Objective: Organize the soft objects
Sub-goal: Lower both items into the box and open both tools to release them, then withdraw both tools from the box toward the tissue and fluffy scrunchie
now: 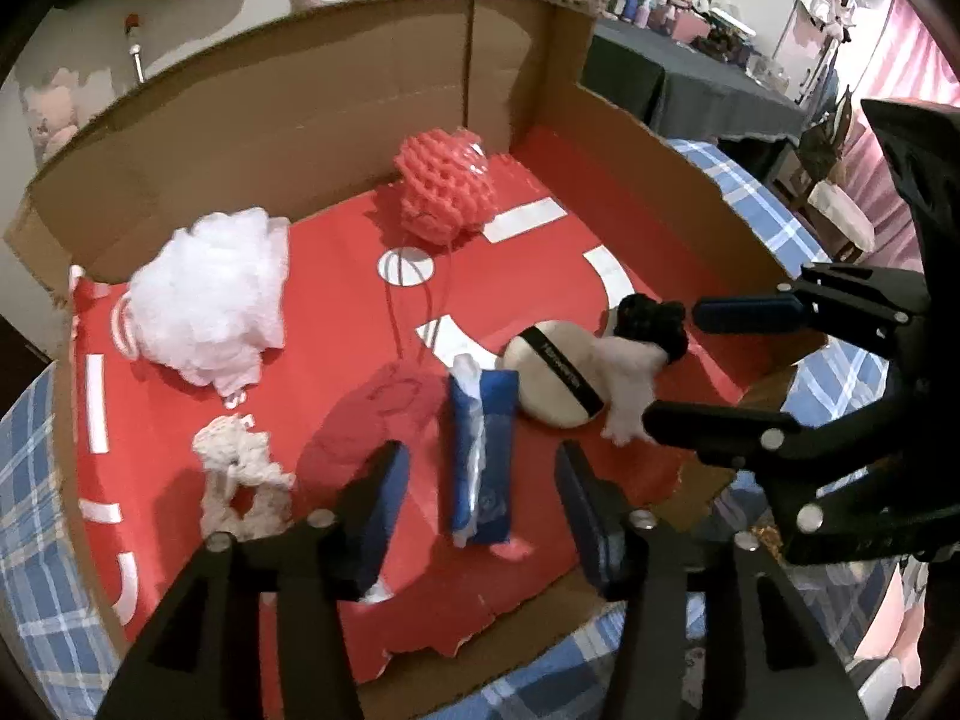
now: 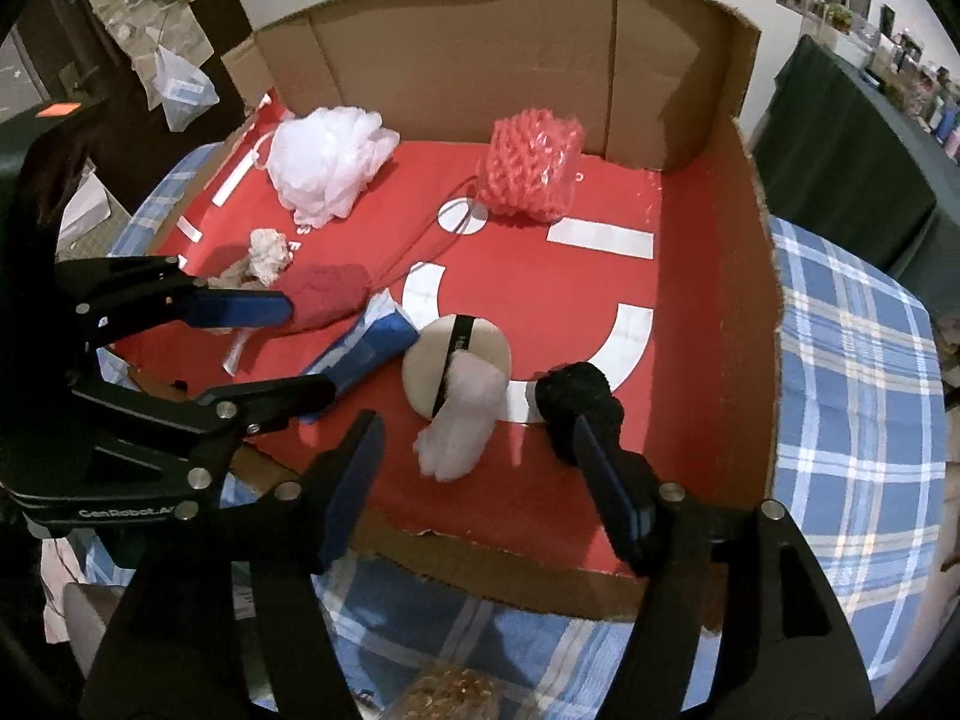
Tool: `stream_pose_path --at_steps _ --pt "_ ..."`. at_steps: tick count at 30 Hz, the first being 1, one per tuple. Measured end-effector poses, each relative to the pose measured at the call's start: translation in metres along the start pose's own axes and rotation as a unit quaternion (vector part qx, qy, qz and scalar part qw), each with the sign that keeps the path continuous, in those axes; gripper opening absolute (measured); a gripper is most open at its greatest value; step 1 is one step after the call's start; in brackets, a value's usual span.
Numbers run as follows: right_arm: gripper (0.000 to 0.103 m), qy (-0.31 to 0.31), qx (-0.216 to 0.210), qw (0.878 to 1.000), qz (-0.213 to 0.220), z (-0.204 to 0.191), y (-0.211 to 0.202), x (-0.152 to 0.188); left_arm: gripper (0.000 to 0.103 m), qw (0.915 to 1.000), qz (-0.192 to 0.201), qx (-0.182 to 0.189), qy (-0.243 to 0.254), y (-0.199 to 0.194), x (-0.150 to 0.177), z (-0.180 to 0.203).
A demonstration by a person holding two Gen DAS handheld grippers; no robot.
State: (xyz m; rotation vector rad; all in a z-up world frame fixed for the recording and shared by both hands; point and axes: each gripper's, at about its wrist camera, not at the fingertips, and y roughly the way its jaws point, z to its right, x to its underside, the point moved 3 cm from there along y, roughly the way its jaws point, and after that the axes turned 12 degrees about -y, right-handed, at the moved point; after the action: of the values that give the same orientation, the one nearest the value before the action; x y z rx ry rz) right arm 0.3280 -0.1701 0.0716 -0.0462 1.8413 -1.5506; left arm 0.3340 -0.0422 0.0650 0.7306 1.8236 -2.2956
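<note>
Both the left hand-held gripper (image 1: 480, 504) and right hand-held gripper (image 2: 477, 474) hang released over the cardboard box (image 2: 744, 300), where crowded soft things risk a double grab: the white tuft (image 2: 459, 432) overlaps the powder puff (image 2: 456, 360).

wrist views, near, sharing cardboard box (image 1: 360, 90)
</note>
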Motion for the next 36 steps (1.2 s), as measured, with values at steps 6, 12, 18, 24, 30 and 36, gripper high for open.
stream_pose_path --at_steps 6,12,18,24,30,36 --pt "0.065 0.003 0.016 1.0 0.021 -0.007 -0.031 0.005 0.073 0.9992 0.035 0.003 -0.019 -0.031 0.007 -0.004" --pt "0.074 0.004 0.032 0.997 0.066 -0.024 -0.084 0.02 0.092 0.9947 0.091 0.011 -0.048 -0.079 0.026 -0.004" --pt "0.081 -0.002 0.055 0.991 0.121 -0.048 -0.138 0.045 0.101 0.9857 0.161 0.002 -0.05 -0.133 0.057 0.011" --pt "0.086 0.004 0.091 0.978 0.185 -0.066 -0.189 0.081 0.103 0.9691 0.242 -0.004 -0.045 -0.18 0.097 0.031" --pt "0.088 0.002 0.12 0.964 0.236 -0.083 -0.226 0.12 0.103 0.9507 0.307 -0.008 -0.04 -0.209 0.136 0.053" --pt "0.089 -0.01 0.158 0.952 0.263 -0.102 -0.24 0.156 0.103 0.9364 0.347 0.004 -0.052 -0.225 0.169 0.064"
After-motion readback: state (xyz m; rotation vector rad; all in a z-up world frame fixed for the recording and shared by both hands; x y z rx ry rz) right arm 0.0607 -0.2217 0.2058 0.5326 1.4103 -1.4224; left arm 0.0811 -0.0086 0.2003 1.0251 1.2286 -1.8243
